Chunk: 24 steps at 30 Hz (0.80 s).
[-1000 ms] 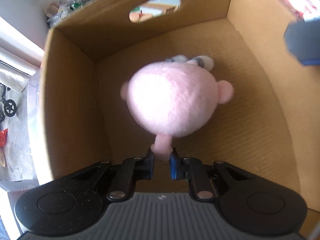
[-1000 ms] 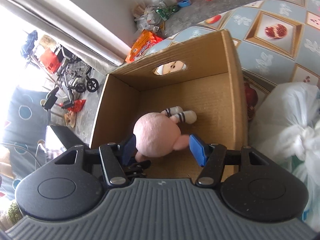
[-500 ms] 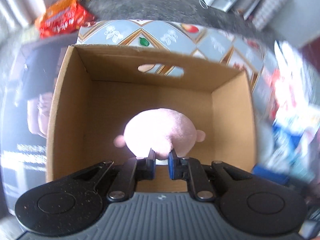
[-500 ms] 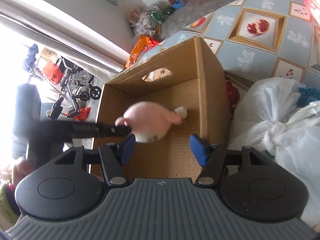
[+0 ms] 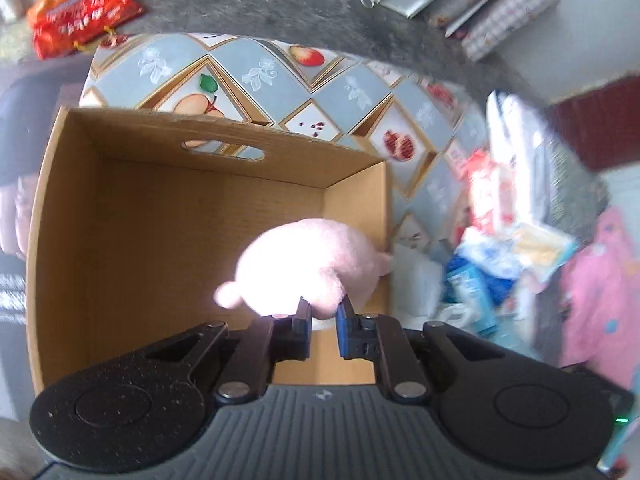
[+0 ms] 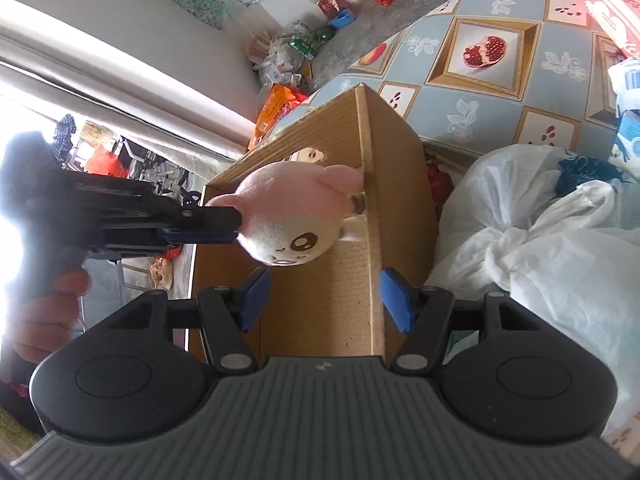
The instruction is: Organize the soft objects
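Far left in the right wrist view, a hand [image 6: 48, 316] grips the handle of the left gripper [image 6: 236, 226], which reaches in level from the left. Jaws nearly closed, pinched on a small nub of the pink plush toy [image 6: 294, 216]. Toy hangs in the air above the cardboard box [image 6: 332, 300], up near the rim, cream face with brown eye patches turned down and toward the camera, one pink ear pointing at the box's right wall.

Left wrist view: same grip, blue pads [image 5: 305, 322] squeezing a bit of the plush toy [image 5: 308, 268] between them; toy overlaps the box's [image 5: 120, 240] right wall, inside of the box looks bare below it. Box has an oval handle cutout [image 5: 222, 150] in the far wall and sits on a desk [image 5: 352, 92] with a fruit-pattern cloth.

Centre-bottom of the right wrist view, right gripper [image 6: 324, 300]: jaws about halfway apart, nothing between them, over the near part of the box's right wall.

Right of the box, touching or just beside it: a knotted white plastic bag [image 6: 532, 240]. Further right in the left wrist view, blurred blue-white packets [image 5: 476, 280] and pink fabric [image 5: 600, 292].
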{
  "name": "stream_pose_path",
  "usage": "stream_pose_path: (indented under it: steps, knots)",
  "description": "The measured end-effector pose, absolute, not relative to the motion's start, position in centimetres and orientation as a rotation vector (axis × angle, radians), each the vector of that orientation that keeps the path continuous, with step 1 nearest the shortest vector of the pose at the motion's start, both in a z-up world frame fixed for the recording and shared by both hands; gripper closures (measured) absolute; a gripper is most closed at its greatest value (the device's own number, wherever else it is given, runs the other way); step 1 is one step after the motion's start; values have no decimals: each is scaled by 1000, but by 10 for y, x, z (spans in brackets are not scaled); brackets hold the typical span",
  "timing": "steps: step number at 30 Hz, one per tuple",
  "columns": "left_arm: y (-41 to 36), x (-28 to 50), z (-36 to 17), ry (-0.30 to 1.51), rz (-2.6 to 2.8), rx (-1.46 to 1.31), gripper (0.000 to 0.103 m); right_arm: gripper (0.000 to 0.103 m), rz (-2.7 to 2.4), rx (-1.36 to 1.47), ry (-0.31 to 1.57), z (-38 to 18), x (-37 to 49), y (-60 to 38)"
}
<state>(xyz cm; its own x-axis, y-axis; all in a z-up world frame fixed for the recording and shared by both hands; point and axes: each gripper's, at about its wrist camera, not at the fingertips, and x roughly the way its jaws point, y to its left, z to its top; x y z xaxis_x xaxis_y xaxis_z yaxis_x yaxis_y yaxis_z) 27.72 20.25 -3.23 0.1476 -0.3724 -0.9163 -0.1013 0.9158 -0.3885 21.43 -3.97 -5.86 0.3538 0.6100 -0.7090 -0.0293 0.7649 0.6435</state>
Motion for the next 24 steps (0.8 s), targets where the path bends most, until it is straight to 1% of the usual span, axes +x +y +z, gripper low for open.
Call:
stream_pose_path:
  steps: [5, 7, 12, 17, 18, 19, 24]
  knots:
    - [179, 308, -75, 1478, -262, -302, 90, 42, 415, 584, 1131, -61, 212, -45]
    - [169, 320, -84, 1479, -266, -211, 90, 42, 408, 578, 1125, -60, 211, -47]
    - [152, 334, -70, 1405, -314, -57, 90, 41, 387, 583, 1123, -64, 210, -50]
    - [147, 327, -60, 1412, -350, -11, 91, 41, 367, 590, 1117, -62, 208, -50]
    - [147, 320, -56, 1413, -357, 9, 95, 41, 364, 588, 1116, -60, 207, -50]
    - [146, 312, -50, 1416, -365, 36, 101, 41, 361, 587, 1117, -59, 206, -50]
    - [154, 277, -19, 1444, -437, 146, 102, 41, 360, 599, 1124, -59, 207, -50]
